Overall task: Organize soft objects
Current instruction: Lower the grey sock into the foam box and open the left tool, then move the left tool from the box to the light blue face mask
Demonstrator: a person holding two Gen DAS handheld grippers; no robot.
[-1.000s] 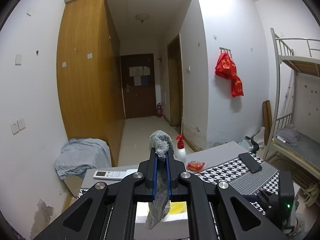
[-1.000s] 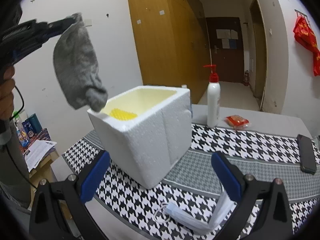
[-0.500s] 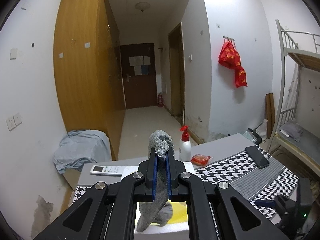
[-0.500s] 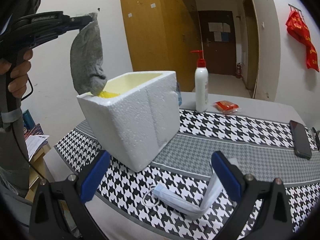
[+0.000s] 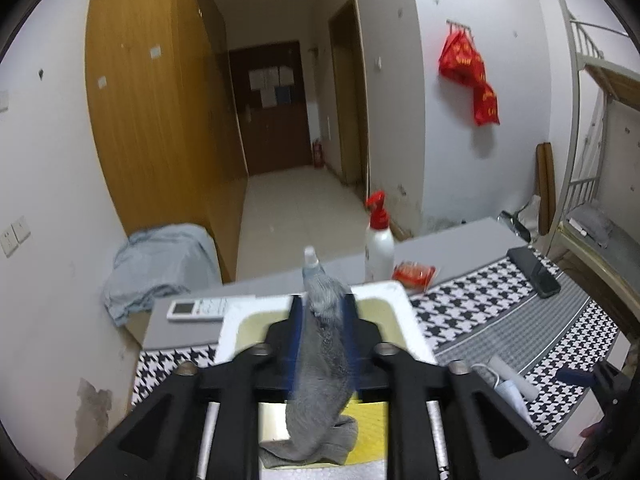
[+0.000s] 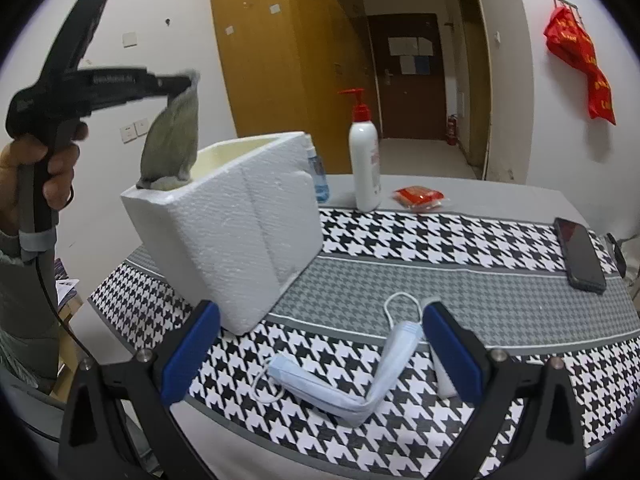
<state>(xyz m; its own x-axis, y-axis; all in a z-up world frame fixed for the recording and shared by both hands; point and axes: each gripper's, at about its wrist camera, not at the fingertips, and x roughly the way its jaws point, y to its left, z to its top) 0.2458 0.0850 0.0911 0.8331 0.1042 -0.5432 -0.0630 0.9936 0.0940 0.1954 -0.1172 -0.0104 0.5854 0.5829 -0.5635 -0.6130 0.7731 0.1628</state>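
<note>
My left gripper [image 5: 322, 312] holds a grey sock [image 5: 320, 380] between its blue pads, over the white foam box [image 5: 404, 304]. The sock hangs down and its lower end rests inside the box, on a yellow item [image 5: 368, 428]. In the right wrist view the left gripper [image 6: 182, 82] holds the sock [image 6: 172, 148] above the box [image 6: 240, 220]. My right gripper [image 6: 320, 356] is open and empty, low over a folded blue face mask [image 6: 352, 376] on the houndstooth cloth [image 6: 440, 240].
A white pump bottle [image 6: 364, 160], a small blue bottle [image 6: 318, 176], a red packet [image 6: 418, 196] and a black phone [image 6: 580, 254] lie on the table. A white remote [image 5: 196, 308] sits behind the box. A bunk bed [image 5: 596, 200] stands at the right.
My left gripper has come down and forward over the foam box, and the sock's lower end now rests inside it. The right gripper has moved closer to the face mask.
</note>
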